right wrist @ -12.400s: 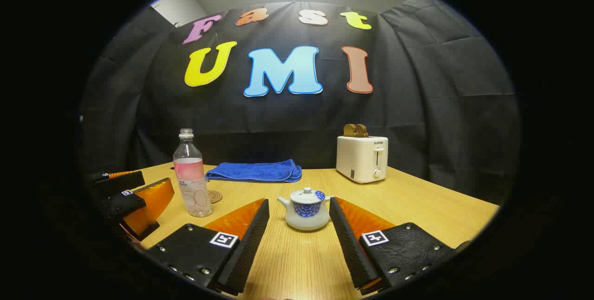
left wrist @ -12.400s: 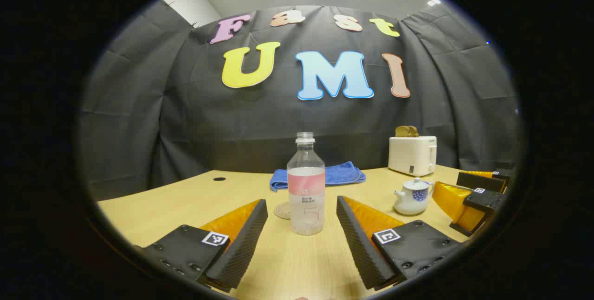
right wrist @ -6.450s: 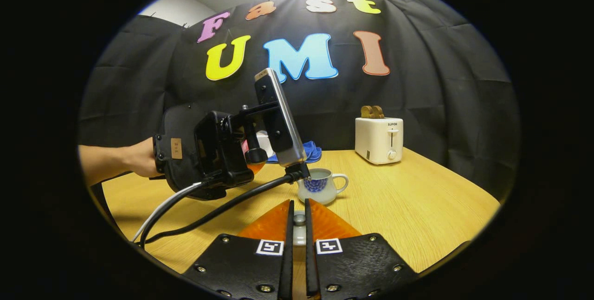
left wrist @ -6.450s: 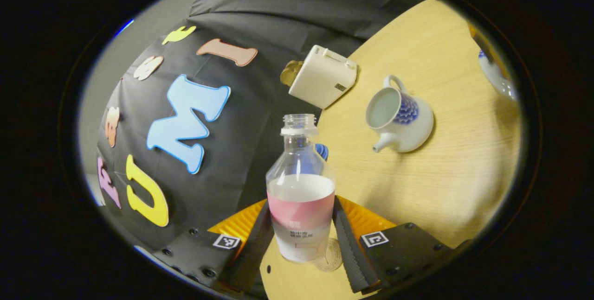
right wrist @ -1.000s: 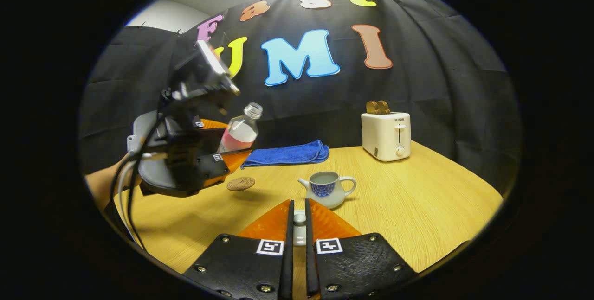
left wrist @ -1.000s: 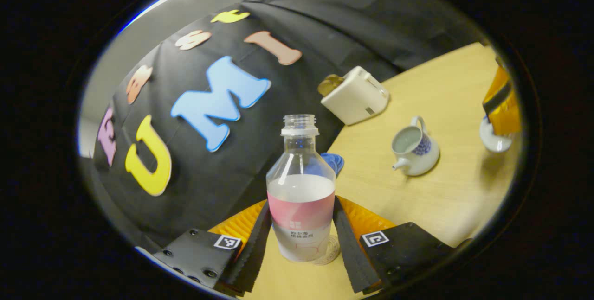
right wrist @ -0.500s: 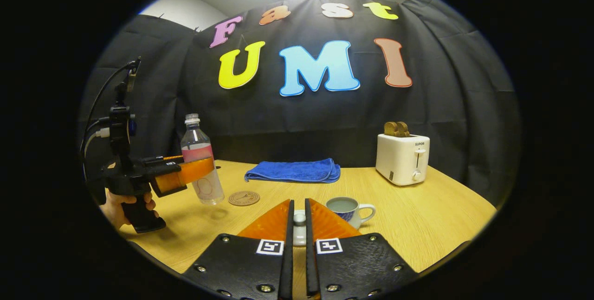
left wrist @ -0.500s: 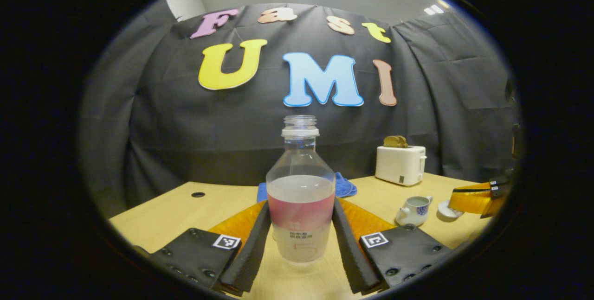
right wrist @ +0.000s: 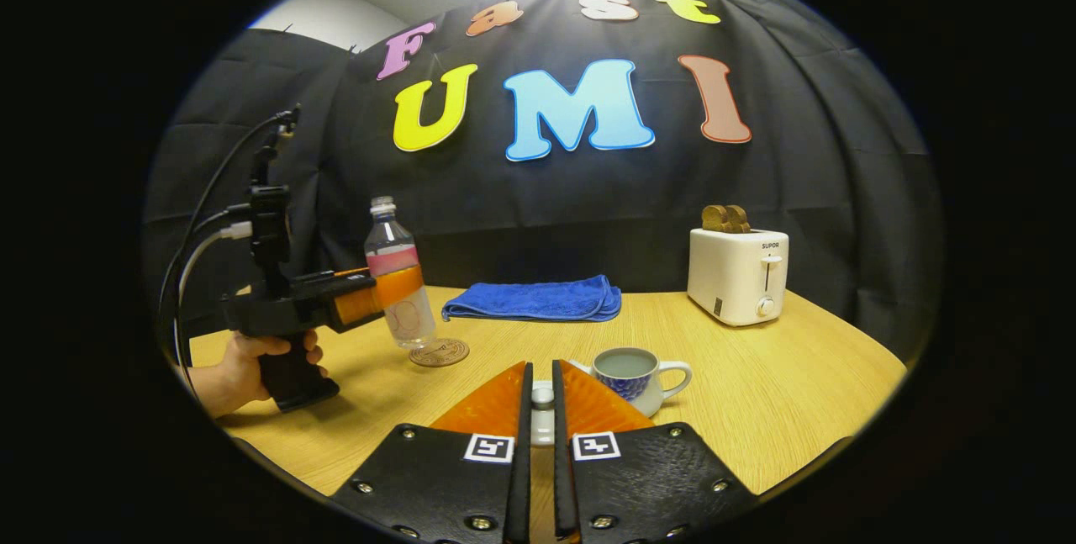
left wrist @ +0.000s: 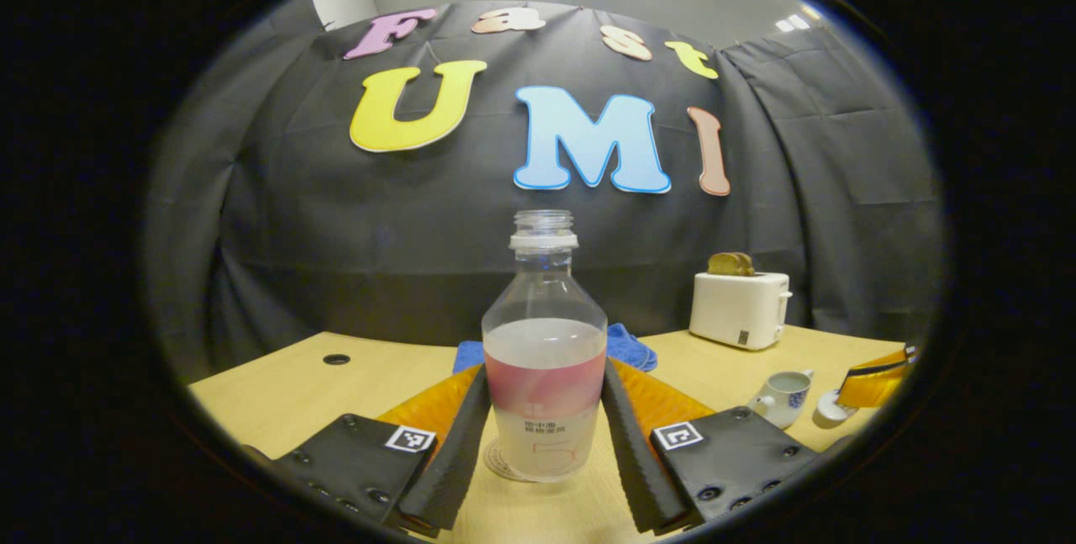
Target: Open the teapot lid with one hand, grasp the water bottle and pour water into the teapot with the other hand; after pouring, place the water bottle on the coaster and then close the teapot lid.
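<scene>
your left claw (left wrist: pixel 545 451) pinches the bottle (left wrist: pixel 545 376) mid-body; thin plastic flexes, so squeeze lightly. your right claw (right wrist: pixel 538 409) pinches the lid (right wrist: pixel 543 397).

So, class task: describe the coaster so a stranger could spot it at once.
Start at the wooden table and find the folded blue towel. In front of it lies the coaster, under the held water bottle. It is the table's one flat round brown disc.
</scene>
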### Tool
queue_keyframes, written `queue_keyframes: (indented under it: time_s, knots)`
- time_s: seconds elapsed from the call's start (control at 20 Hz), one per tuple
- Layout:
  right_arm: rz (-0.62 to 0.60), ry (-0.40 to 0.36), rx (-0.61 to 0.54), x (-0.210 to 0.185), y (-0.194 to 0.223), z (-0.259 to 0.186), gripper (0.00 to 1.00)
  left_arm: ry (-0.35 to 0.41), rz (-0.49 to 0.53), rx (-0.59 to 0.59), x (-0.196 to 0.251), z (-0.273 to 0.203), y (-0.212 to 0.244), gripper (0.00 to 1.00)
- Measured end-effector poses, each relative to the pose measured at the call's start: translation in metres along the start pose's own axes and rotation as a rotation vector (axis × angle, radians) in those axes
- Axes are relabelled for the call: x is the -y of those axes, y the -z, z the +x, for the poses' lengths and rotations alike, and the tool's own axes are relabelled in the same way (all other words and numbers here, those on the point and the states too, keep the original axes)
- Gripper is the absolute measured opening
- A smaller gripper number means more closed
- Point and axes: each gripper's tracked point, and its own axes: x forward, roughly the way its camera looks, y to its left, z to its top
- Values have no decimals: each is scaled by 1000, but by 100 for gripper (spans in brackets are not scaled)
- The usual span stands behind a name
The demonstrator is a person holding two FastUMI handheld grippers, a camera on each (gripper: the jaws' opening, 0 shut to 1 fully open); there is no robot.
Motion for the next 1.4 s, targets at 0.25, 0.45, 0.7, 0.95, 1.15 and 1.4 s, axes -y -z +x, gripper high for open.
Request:
queue_keyframes:
  time_s: [0.25, 0.45, 0.7, 0.95, 1.15, 1.4]
  knots:
    - [-3, 12, 8, 8, 0, 0, 11, -25, -24, -48, -12, 29, 24, 84]
    - [13, 14, 4, 11, 1, 2, 11, -37, -3, -78, -15, 32, 38, 84]
    - [11, 19, 2, 13, 2, 2, 11, -29, -2, -74, -12, 35, 39, 84]
    - [11, 21, 3, 13, 1, 3, 11, -27, -7, -68, -13, 36, 38, 85]
    - [5, 30, 7, 16, 0, 4, 11, -45, 12, -40, -16, 31, 32, 88]
    - [5, 60, 50, 26, -12, 5, 11, -58, 55, 11, -15, 21, 16, 98]
